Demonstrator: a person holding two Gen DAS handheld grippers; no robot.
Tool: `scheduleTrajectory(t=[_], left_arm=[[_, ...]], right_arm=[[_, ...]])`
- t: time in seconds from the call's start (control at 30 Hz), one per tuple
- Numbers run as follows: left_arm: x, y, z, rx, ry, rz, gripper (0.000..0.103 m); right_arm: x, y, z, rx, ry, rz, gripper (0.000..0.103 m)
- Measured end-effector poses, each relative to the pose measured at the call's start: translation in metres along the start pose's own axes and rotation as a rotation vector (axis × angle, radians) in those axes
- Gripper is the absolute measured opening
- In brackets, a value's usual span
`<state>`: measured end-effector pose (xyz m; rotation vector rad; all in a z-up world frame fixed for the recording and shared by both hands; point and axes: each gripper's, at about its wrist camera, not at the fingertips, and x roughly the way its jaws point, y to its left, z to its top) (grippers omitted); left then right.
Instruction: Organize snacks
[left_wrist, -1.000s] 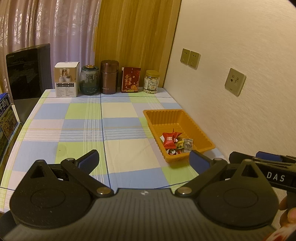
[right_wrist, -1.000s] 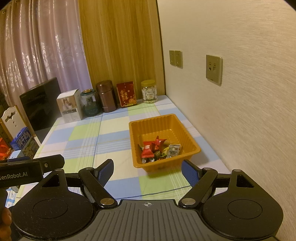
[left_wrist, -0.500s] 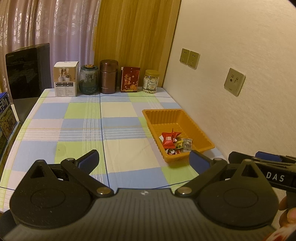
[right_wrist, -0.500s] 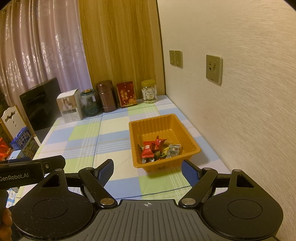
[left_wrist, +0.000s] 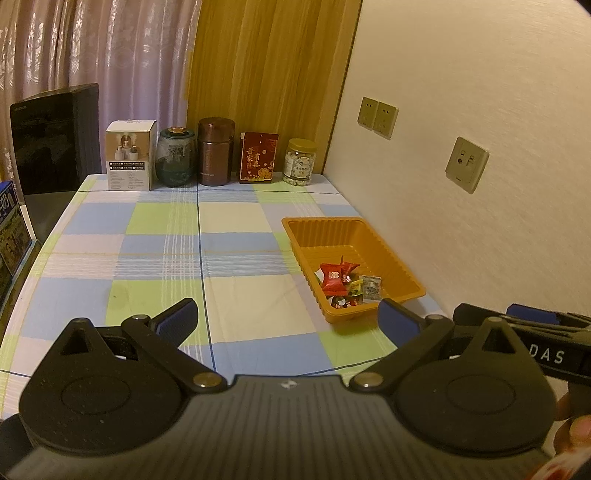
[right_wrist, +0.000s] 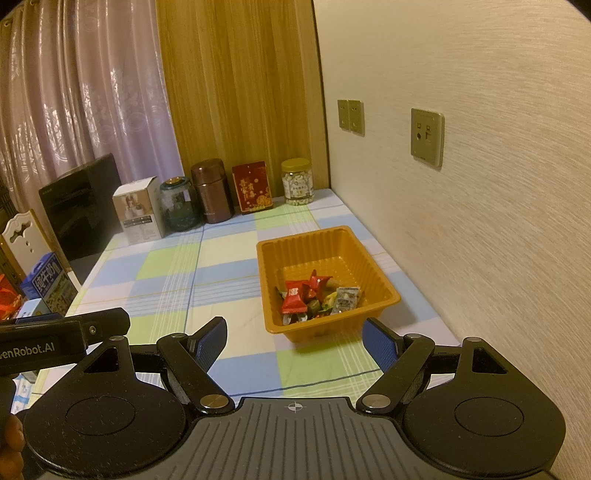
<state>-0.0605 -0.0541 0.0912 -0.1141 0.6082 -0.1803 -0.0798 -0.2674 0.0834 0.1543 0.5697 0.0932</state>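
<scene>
Nothing has moved since the earlier frames: both grippers sit where they were, and the table looks the same. Two black plastic grippers hover low over the near edge of the table, side by side. The left gripper has its blue, ribbed pads spread wide with nothing between them, and the right gripper is just as wide apart and equally empty — neither touches anything.

Under them lies one checked tablecloth in blue, green and cream squares, flat cloth with thin stripes. On it, close to the wall on the right, stands one orange tray, a shallow rectangular plastic dish with ribbed sides. The snacks are heaped in its near end: a small pile of crinkled wrapped sweets, two red ones on top, one silvery packet beside them; the rest are too tangled to count.

Along the far edge stand five things in a row — one white cardboard box, one dark round glass jar, one brown metal-looking canister, one red printed box and one clear jar with a yellow lid. Three wall plates are set in the textured wall.
</scene>
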Motion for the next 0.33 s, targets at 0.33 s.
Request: scheduleTrajectory(t=[0.33], left_arm=[[-0.0013, -0.0001, -0.0014, -0.006, -0.011, -0.031, 0.103]], right_arm=[[0.0010, -0.0002, -0.0018, 0.000, 0.003, 0.001, 0.080]])
